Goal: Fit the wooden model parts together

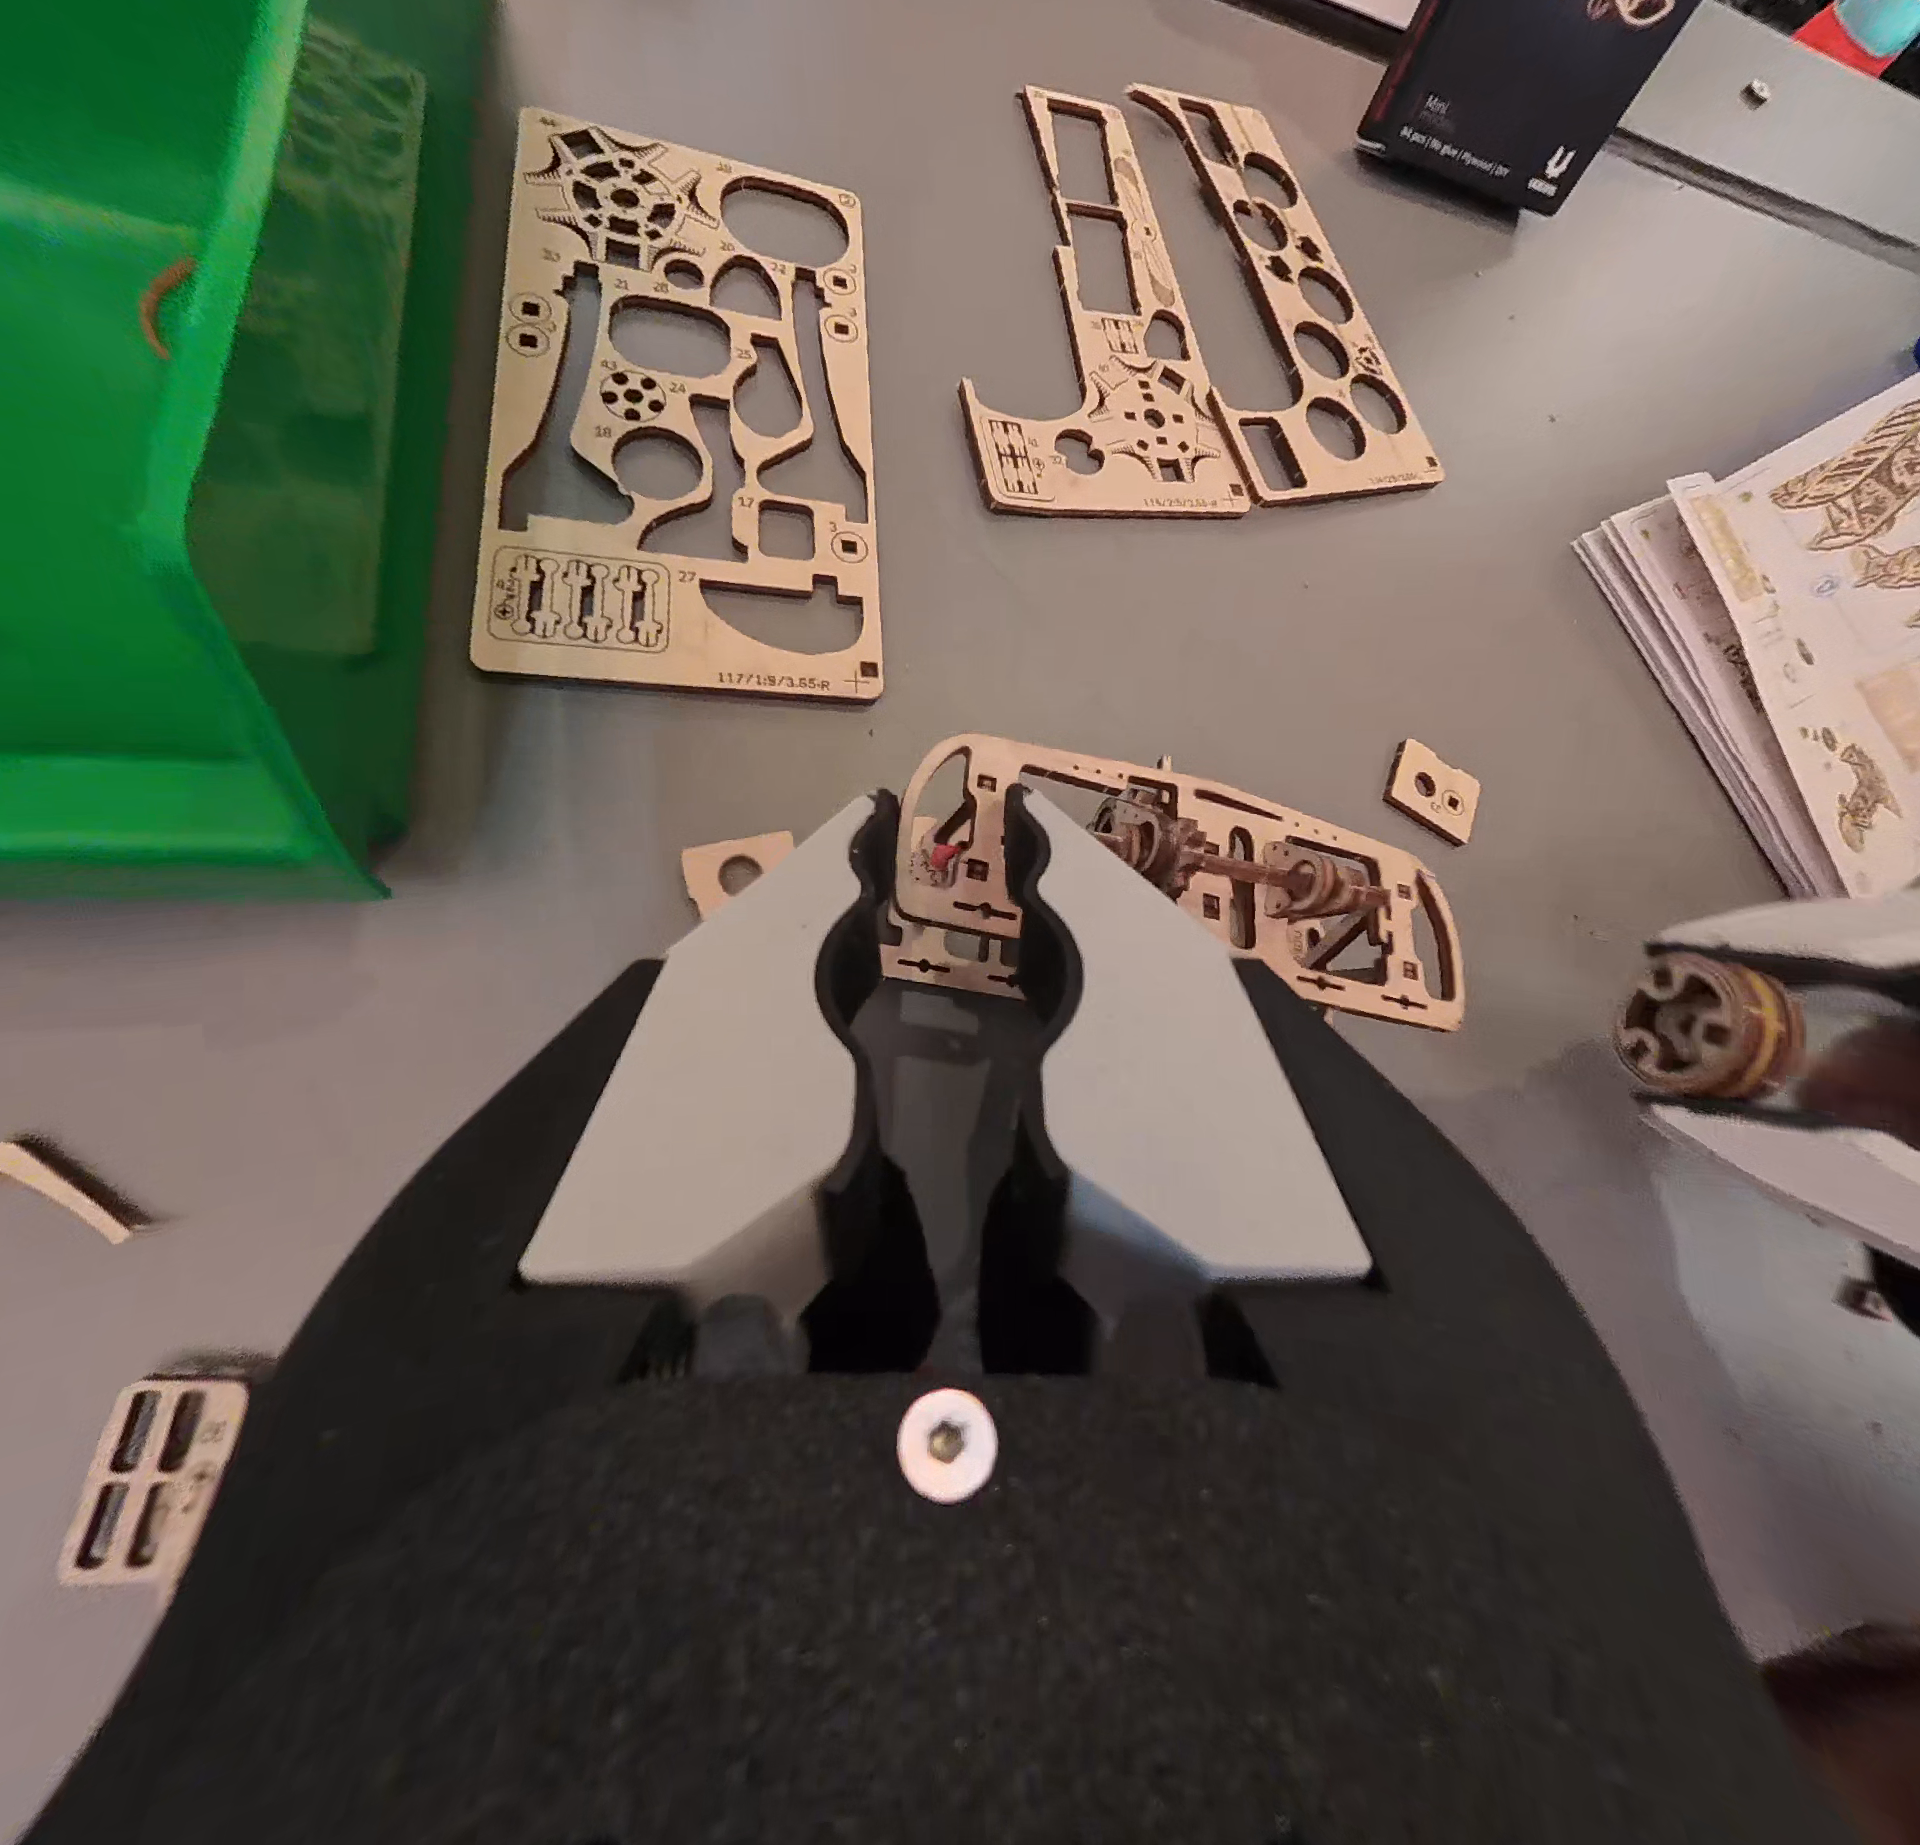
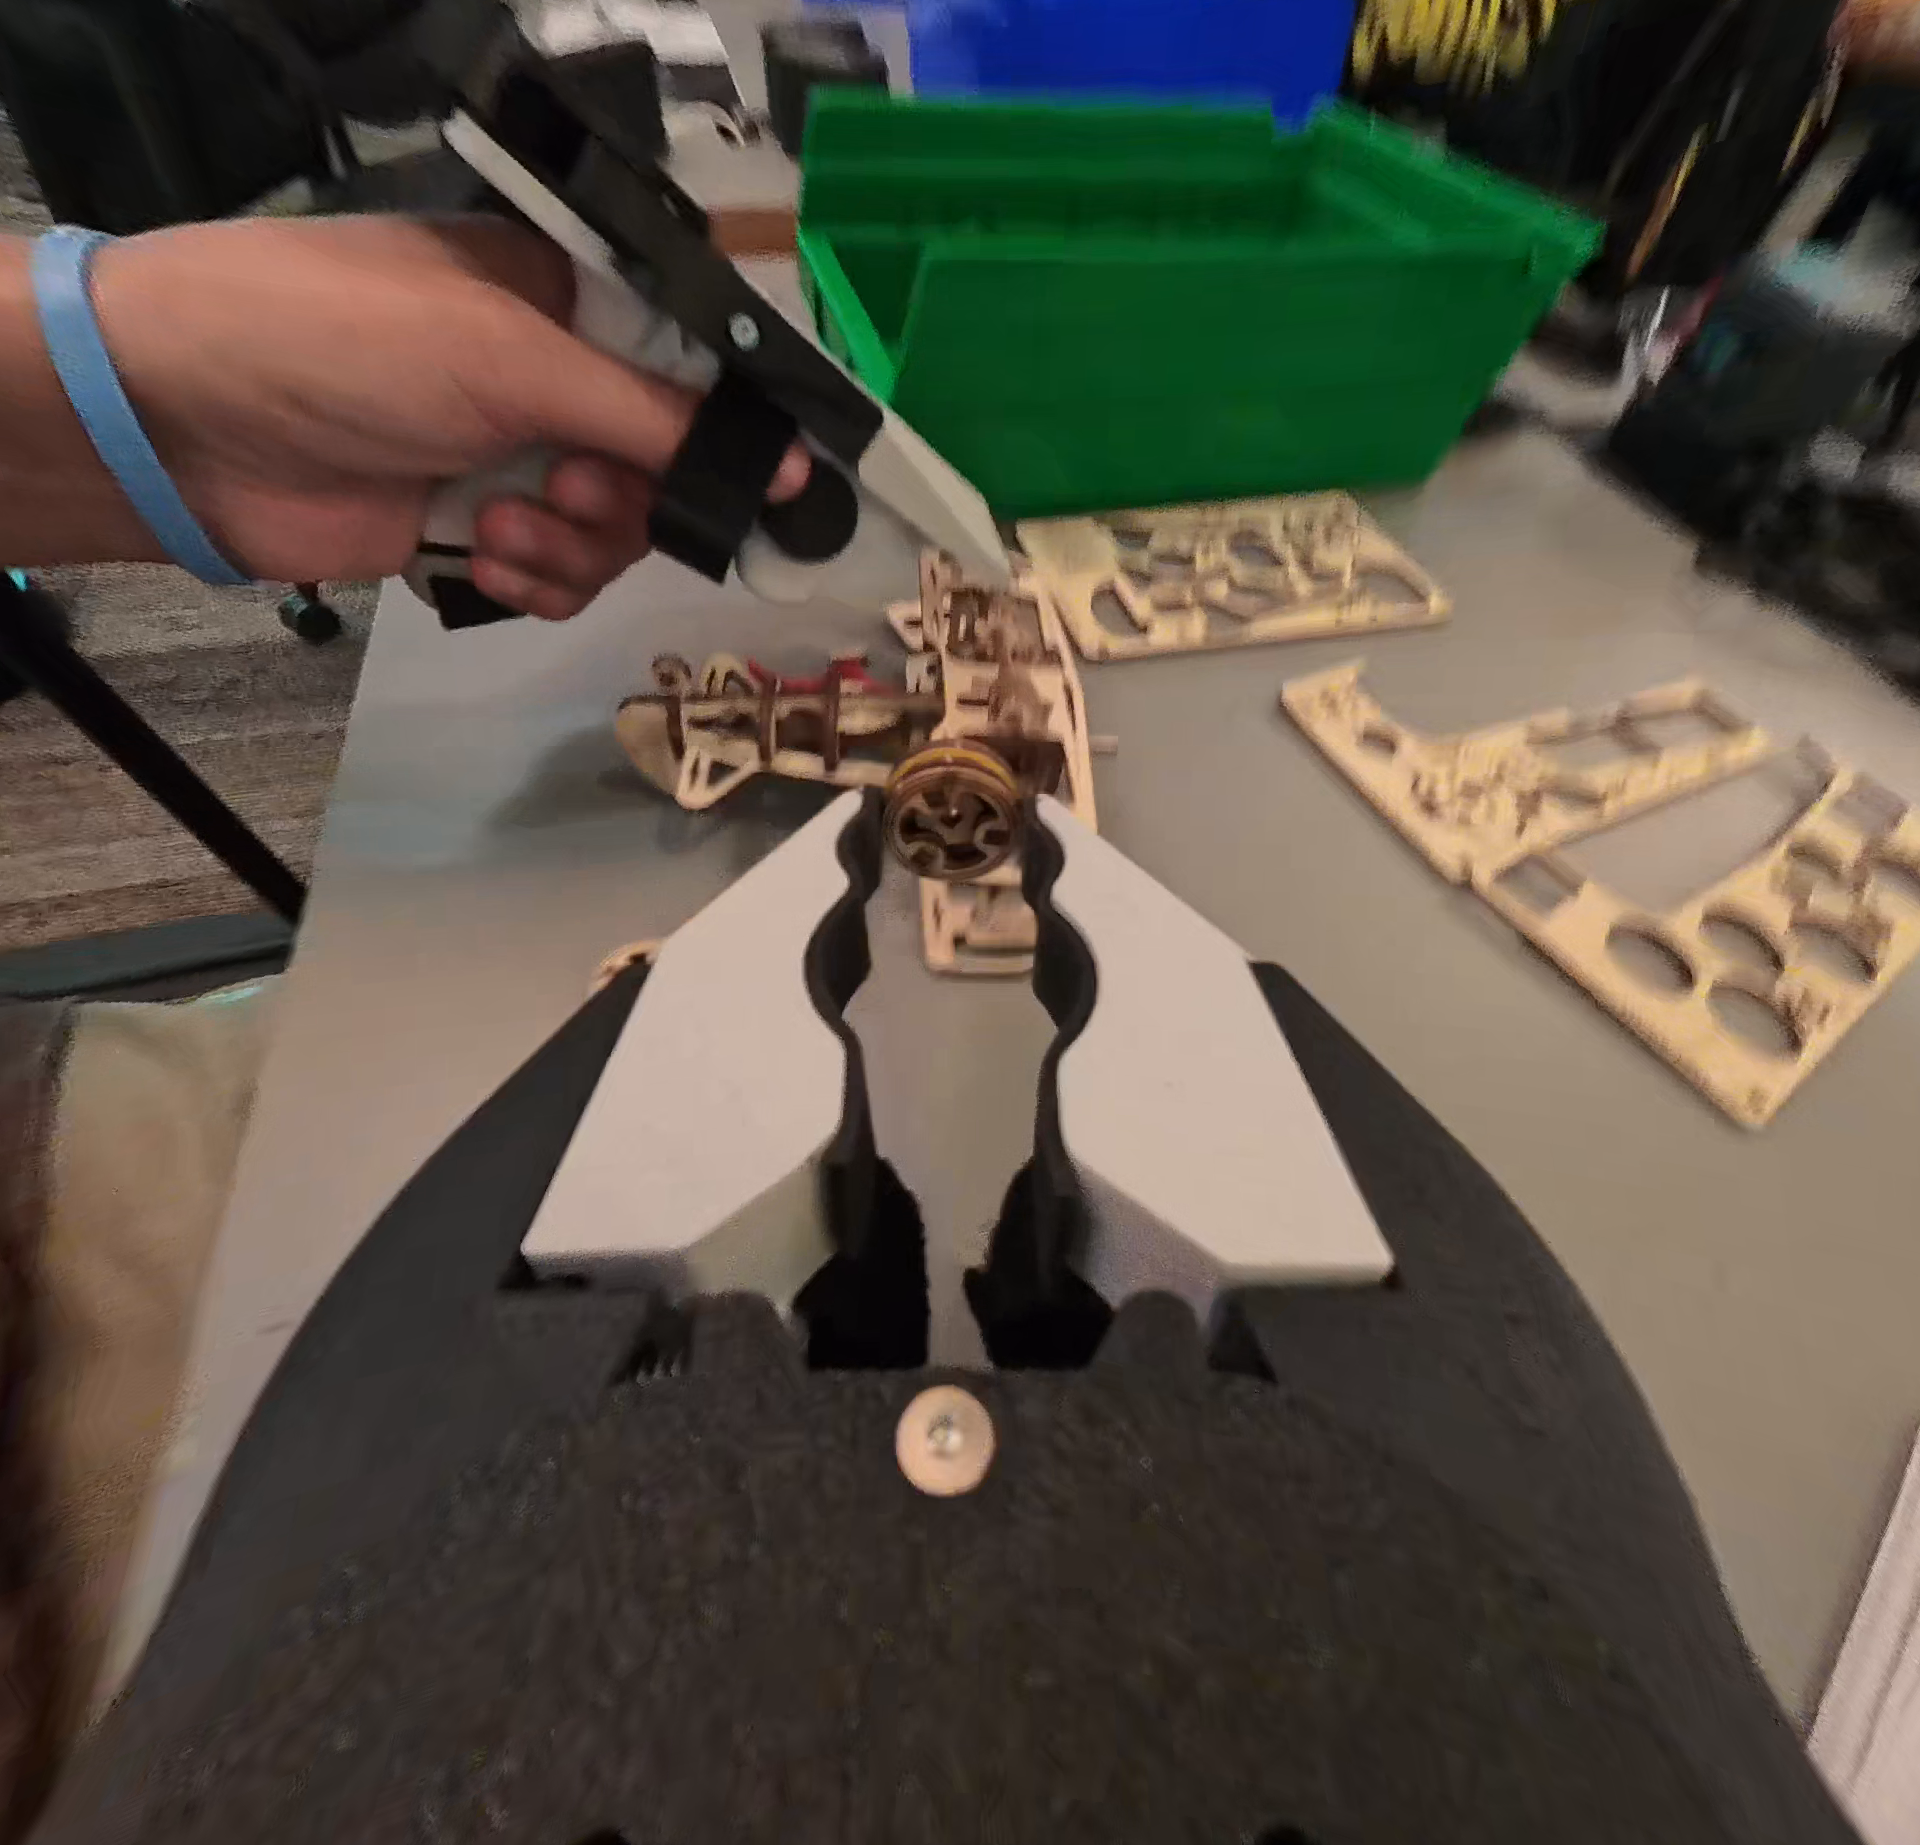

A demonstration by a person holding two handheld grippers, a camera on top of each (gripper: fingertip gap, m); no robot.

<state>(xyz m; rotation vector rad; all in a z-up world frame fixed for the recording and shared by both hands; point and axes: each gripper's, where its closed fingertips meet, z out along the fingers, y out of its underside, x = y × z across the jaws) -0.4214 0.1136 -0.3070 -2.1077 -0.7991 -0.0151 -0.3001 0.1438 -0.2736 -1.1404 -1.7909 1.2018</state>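
A part-built wooden model frame (image 1: 1195,870) with axles and gears sits just above the grey table. My left gripper (image 1: 948,860) is shut on the frame's left end. In the right wrist view the frame (image 2: 831,725) shows ahead, with the left gripper (image 2: 987,559) and a hand holding it from above. My right gripper (image 2: 948,829) is shut on a round wooden wheel (image 2: 948,824) with a yellow band, close in front of the frame. The wheel (image 1: 1704,1032) and right gripper also show at the right edge of the left wrist view, apart from the frame.
Punched-out wooden part sheets (image 1: 675,393) (image 1: 1195,309) lie beyond the frame. A green bin (image 1: 156,393) stands at the left. A dark box (image 1: 1538,60) stands at the back. Instruction sheets (image 1: 1787,652) lie at the right. Small loose wooden pieces (image 1: 1429,793) (image 1: 151,1473) lie nearby. Spacing between my two grippers at the tips: around 12 cm.
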